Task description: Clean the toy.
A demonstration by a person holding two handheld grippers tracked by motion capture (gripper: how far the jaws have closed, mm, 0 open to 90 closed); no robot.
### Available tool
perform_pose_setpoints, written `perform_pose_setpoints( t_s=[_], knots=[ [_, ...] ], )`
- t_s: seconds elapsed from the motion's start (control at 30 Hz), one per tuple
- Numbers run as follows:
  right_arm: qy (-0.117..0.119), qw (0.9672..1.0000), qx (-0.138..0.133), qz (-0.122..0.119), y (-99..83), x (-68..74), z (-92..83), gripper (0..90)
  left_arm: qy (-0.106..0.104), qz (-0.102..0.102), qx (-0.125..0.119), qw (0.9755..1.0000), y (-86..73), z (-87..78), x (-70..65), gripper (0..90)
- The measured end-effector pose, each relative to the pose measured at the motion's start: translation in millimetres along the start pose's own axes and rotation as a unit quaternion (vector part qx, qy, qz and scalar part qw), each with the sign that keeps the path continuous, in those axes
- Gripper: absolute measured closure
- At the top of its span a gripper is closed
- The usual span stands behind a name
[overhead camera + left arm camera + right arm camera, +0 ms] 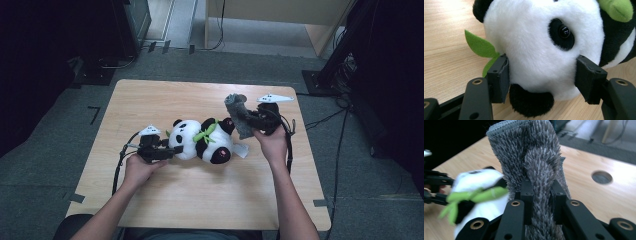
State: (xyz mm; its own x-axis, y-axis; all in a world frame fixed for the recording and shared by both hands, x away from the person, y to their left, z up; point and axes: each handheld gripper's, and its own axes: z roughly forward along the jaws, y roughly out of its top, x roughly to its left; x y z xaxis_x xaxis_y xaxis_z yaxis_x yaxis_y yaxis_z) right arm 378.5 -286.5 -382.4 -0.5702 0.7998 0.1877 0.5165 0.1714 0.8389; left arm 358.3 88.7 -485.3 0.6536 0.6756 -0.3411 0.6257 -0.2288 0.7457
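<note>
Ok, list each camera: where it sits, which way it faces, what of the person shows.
High view: above the table, looking forward and down; both forearms, left gripper, right gripper.
Left gripper view: rides that gripper, jaws clamping the panda's head.
Right gripper view: rides that gripper, jaws pinching the grey sock.
All share the panda.

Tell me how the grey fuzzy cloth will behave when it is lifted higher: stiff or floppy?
Probably floppy: the grey fuzzy cloth bunches into a fold where the right gripper pinches it. It looks light, since a narrow pinch holds it up above the wooden table. Its rough pile should hardly slip from the jaws.
</note>
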Motion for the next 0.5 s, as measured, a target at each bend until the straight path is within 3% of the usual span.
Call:
perform_pose_setpoints(
  t_s=[0.03, 0.23, 0.3, 0.37, 0.5],
  knots=[
    [0.017, 0.9998, -0.006, -0.004, 4.2, 9.2, 3.4, 77.8, 0.001, 0.001, 0.0, 1.0, 0.0, 0.2, -0.7, 36.1],
    [0.033, 0.9991, 0.013, -0.023, 4.0, 23.7, 24.6, 77.8, 0.005, 0.004, -0.001, 1.0, -0.1, 0.1, -2.1, 36.3],
    [0.032, 0.999, 0.019, -0.024, 2.5, 23.9, 29.2, 77.8, 0.005, 0.006, -0.001, 1.0, -0.2, 0.2, -2.1, 36.4],
    [0.03, 0.9984, 0.043, -0.02, -4.5, 19.5, 42.3, 77.6, 0.002, 0.005, -0.006, 1.0, -1.0, 1.0, -0.6, 36.3],
    [0.03, 0.9982, 0.044, -0.028, -12.3, 16.8, 46.6, 77.6, 0.004, 0.006, -0.009, 0.9999, -1.1, 1.7, -1.2, 36.4]
  ],
)
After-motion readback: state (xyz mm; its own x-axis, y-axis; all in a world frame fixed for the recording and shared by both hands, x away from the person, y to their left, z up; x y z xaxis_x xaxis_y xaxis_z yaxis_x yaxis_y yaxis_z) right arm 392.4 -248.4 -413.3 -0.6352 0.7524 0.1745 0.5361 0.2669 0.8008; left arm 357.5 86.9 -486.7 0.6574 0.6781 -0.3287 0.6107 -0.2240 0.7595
